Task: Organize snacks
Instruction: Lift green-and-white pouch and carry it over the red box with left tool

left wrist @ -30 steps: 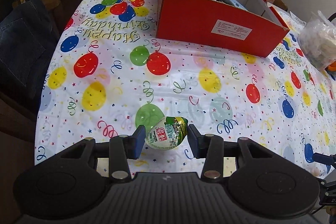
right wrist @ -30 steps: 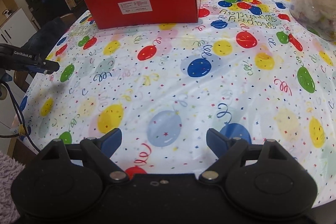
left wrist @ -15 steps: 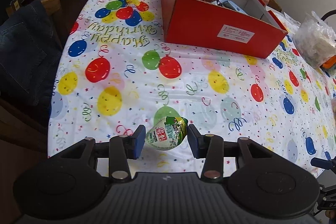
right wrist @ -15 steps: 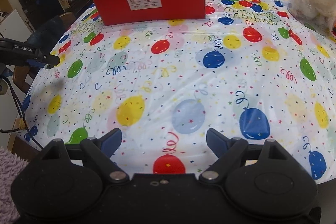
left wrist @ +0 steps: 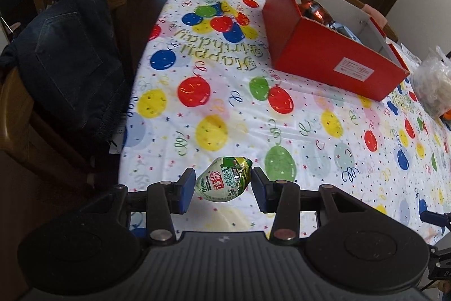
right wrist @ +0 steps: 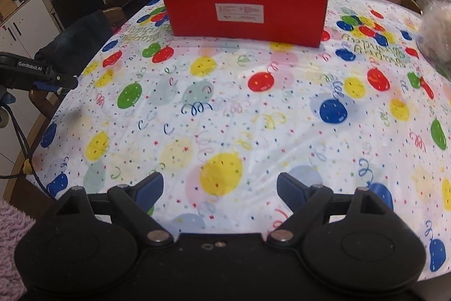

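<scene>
A balloon-print birthday cloth (left wrist: 296, 114) is covering the bench, with a dark-floored living room lying beyond its far edge. The left tool (left wrist: 222, 185) is pinching a green snack packet (left wrist: 224, 179) above the near edge; the right tool (right wrist: 220, 188) is hanging spread and empty. A red box (right wrist: 245, 13) is sitting well apart, bare cloth between.

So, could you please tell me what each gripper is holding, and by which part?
The left gripper pinches a small green-and-white snack packet by its two side edges; the right gripper holds nothing.
</scene>
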A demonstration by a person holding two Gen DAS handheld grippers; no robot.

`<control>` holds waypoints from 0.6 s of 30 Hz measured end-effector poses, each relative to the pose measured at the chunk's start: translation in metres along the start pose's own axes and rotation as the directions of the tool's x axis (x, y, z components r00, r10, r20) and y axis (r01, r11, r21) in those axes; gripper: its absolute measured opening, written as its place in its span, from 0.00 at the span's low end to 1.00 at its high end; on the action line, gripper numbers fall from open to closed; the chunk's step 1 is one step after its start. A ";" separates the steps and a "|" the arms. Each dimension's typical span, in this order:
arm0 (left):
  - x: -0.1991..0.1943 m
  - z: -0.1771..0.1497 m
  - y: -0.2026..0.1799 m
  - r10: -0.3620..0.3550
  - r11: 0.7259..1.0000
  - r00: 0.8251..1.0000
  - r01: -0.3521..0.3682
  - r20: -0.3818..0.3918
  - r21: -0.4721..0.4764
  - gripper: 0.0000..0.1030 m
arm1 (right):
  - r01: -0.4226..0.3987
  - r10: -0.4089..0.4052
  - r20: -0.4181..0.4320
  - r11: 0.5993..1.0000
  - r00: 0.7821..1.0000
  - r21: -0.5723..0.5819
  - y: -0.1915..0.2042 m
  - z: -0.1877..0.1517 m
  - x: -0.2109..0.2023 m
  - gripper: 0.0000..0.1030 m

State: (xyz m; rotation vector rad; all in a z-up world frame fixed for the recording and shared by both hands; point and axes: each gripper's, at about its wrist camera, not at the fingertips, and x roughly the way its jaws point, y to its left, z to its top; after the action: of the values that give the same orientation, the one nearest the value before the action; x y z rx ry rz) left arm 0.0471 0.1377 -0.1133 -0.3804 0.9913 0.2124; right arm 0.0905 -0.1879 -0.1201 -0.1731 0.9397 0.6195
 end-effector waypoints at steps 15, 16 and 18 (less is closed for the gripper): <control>-0.044 0.072 0.007 -0.047 0.998 0.988 0.039 0.148 0.055 0.41 | 0.062 -0.057 0.160 0.998 0.986 -0.028 -0.014 0.082 -0.014 0.85; -0.046 0.078 0.005 -0.048 0.997 0.986 0.038 0.159 0.066 0.41 | 0.064 -0.057 0.176 0.997 0.983 -0.035 -0.015 0.090 -0.015 0.85; -0.049 0.089 -0.001 -0.047 0.996 0.984 0.032 0.175 0.084 0.41 | 0.067 -0.058 0.206 0.997 0.977 -0.038 -0.020 0.105 -0.015 0.86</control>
State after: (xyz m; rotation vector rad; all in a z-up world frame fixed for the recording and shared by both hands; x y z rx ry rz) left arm 0.0903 0.1726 -0.0276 -0.3019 0.8144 0.1664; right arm 0.1687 -0.1683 -0.0486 -0.1749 0.7193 0.5886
